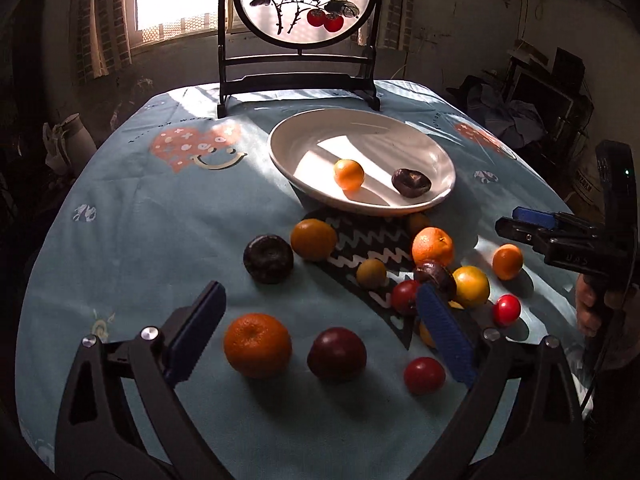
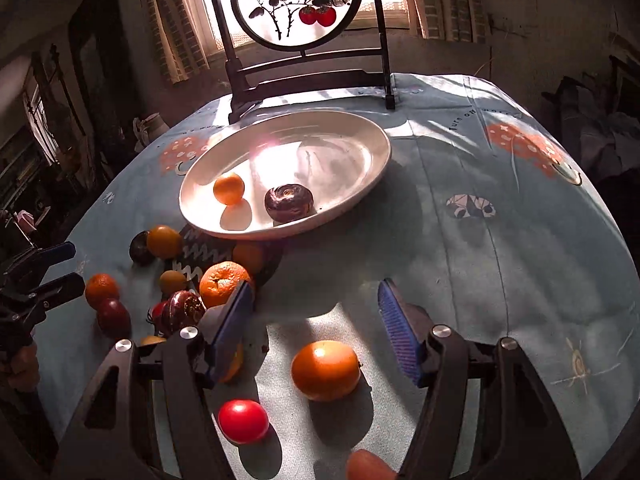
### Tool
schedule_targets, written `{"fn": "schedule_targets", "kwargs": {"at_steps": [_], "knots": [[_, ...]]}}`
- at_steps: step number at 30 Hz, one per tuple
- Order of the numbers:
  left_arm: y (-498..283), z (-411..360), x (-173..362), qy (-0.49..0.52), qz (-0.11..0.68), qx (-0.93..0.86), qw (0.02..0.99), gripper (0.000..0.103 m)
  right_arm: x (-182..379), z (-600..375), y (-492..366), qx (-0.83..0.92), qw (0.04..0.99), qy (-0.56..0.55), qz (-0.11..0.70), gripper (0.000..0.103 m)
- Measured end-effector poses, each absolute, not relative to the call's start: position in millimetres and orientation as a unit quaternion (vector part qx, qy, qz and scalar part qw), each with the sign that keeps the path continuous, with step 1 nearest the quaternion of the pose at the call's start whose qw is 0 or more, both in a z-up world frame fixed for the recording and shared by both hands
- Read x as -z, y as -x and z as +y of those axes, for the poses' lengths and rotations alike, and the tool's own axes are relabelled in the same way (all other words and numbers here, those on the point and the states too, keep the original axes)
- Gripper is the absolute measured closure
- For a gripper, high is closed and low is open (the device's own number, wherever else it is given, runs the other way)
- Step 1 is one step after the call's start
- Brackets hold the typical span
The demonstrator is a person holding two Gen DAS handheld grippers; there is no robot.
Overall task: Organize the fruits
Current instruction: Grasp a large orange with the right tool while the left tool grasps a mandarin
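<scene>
A white plate (image 1: pixel 436 152) (image 2: pixel 372 140) holds a small orange (image 1: pixel 349 174) (image 2: pixel 228 188) and a dark purple fruit (image 1: pixel 411 182) (image 2: pixel 289 201). Several oranges, dark fruits and red tomatoes lie loose on the blue cloth before it. My left gripper (image 1: pixel 320 300) is open above an orange (image 1: pixel 257 345) and a dark red fruit (image 1: pixel 337 353). My right gripper (image 2: pixel 316 300) is open and empty, above an orange (image 2: pixel 325 369) with a red tomato (image 2: pixel 243 421) nearer me. Each gripper also shows in the other's view: the right one (image 1: pixel 516 224), the left one (image 2: pixel 60 266).
A dark wooden stand with a round painted screen (image 1: pixel 306 0) (image 2: pixel 292 0) stands at the table's far edge behind the plate. A black patterned patch (image 1: pixel 368 240) lies under the fruit cluster. The round table drops off on all sides; clutter sits beyond it.
</scene>
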State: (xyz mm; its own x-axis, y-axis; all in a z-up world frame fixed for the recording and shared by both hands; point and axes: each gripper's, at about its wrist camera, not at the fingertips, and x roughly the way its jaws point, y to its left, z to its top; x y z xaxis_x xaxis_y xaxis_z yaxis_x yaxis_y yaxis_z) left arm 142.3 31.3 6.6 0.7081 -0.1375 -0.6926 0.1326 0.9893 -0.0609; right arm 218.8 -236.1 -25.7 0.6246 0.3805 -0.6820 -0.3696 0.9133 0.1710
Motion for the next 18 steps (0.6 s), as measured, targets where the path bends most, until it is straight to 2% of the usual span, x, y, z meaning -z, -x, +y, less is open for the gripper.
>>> {"fn": "schedule_targets", "kwargs": {"at_steps": [5,18], "knots": [[-99,26,13,-0.046,0.352,0.076,0.932,0.004,32,-237,-206,-0.207,0.902,0.004,0.380,0.037],[-105,33,34,-0.010,0.394,0.102,0.913,0.004,48,-235,-206,-0.199,0.891,0.015,0.408,0.038]]}}
